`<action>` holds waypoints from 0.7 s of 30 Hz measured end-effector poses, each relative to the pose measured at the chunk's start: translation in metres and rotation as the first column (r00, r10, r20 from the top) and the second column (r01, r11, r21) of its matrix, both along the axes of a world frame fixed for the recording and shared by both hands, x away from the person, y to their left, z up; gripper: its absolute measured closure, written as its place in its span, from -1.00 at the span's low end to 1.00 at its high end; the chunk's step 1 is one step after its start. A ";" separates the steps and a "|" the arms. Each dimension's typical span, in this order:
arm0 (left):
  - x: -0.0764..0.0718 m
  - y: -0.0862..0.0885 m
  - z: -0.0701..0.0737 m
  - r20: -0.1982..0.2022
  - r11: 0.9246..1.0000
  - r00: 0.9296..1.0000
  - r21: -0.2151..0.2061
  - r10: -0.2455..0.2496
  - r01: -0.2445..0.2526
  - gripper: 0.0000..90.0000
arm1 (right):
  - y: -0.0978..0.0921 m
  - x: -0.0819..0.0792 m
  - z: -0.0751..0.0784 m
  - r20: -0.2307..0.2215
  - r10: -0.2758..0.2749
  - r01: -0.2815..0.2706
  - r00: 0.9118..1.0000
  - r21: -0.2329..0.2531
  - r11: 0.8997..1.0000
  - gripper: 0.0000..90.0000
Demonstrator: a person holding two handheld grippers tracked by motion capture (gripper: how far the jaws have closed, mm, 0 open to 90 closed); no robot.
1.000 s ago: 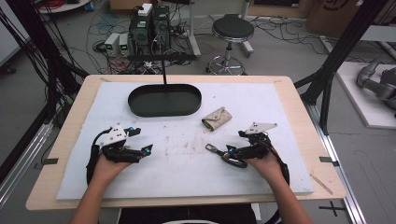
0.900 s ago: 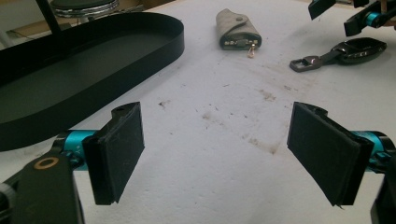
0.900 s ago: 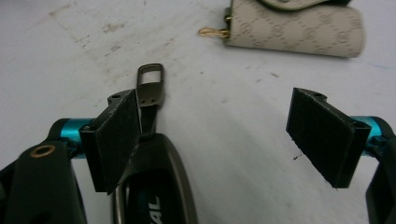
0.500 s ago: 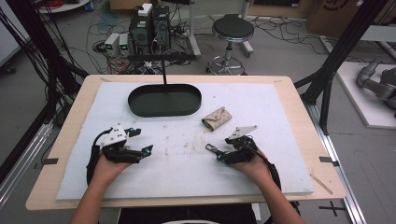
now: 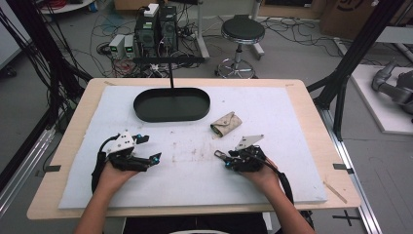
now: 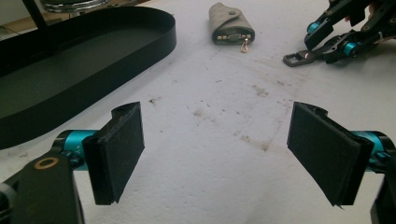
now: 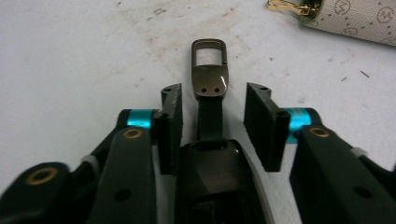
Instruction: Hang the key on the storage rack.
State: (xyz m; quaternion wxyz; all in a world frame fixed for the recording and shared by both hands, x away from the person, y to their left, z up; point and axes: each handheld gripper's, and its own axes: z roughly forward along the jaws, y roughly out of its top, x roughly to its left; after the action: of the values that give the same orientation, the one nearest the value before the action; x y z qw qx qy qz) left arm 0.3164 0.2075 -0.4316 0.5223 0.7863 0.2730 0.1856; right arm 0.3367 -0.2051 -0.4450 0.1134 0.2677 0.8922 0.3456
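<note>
A dark metal clip (image 7: 209,70) with a smooth, shiny face is seen on a black strap between the matt black pads (image 7: 263,123) of the right gripper (image 7: 212,105), whose blue metal rings are shiny. The pouch (image 6: 229,25) is made of soft grey cloth with a printed pattern and a small shiny gold clasp. The table (image 5: 302,87) is made of pale wood and is covered by a rough, stained white mat (image 5: 292,126), and a smooth matt black tray (image 5: 171,104) is seen on it.
</note>
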 end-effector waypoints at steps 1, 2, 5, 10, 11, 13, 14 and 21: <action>0.000 0.000 0.000 0.003 1.000 1.000 0.000 -0.001 0.001 -0.58 | 0.000 -0.001 0.000 0.003 0.002 -0.002 1.000 0.002 1.000 0.47; 0.000 0.000 0.000 0.003 1.000 1.000 0.000 -0.001 0.001 -0.58 | 0.000 -0.001 0.000 0.003 0.002 -0.002 1.000 0.002 1.000 0.47; -0.001 -0.001 0.001 0.003 1.000 1.000 0.002 -0.005 0.005 -0.58 | 0.000 -0.002 0.000 0.003 -0.006 0.006 1.000 0.003 1.000 0.75; -0.001 -0.002 0.001 0.006 1.000 1.000 0.006 -0.010 0.010 -0.58 | 0.000 -0.002 0.000 0.003 -0.015 0.015 1.000 0.009 1.000 0.81; -0.001 -0.002 0.001 0.006 1.000 1.000 0.006 -0.010 0.010 -0.58 | 0.000 -0.002 0.000 0.003 -0.015 0.015 1.000 0.009 1.000 0.81; -0.001 -0.003 0.001 0.006 1.000 1.000 0.008 -0.012 0.012 -0.58 | 0.001 -0.002 0.000 0.008 -0.012 0.012 1.000 0.007 1.000 0.83; -0.001 -0.003 0.001 0.006 1.000 1.000 0.010 -0.012 0.012 -0.58 | 0.001 -0.002 0.000 0.002 -0.015 0.015 1.000 0.010 1.000 0.85; -0.001 -0.003 0.001 0.005 1.000 1.000 0.014 -0.009 0.009 -0.58 | -0.005 -0.001 0.003 -0.026 -0.033 0.034 0.999 0.069 0.997 0.93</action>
State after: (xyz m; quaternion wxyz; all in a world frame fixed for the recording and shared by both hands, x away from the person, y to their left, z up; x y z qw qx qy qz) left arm 0.3154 0.2048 -0.4308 0.5185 0.7906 0.2668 0.1870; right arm 0.3361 -0.2104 -0.4417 0.0987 0.2908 0.8763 0.3713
